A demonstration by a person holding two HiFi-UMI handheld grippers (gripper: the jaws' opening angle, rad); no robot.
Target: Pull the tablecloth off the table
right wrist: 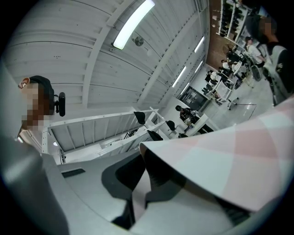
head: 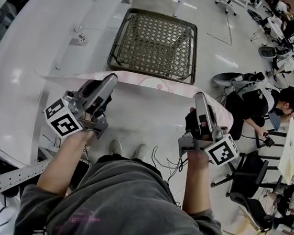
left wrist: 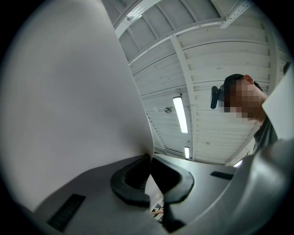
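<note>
**A:** jaws status?
**B:** both closed on the tablecloth (head: 147, 114). Left gripper (left wrist: 149, 172) pinches a plain white bit, right gripper (right wrist: 143, 173) a pink-checked edge.
**A:** where's the cloth tho?
**B:** held up btw the two grippers, hanging in front of the person. Top edge sits near the mesh tabletop (head: 155, 44)'s near rim.

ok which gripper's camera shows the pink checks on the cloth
The right gripper: the tablecloth shut in its jaws shows pale pink checks, while the cloth in the left gripper looks plain grey-white in its own view.
</note>
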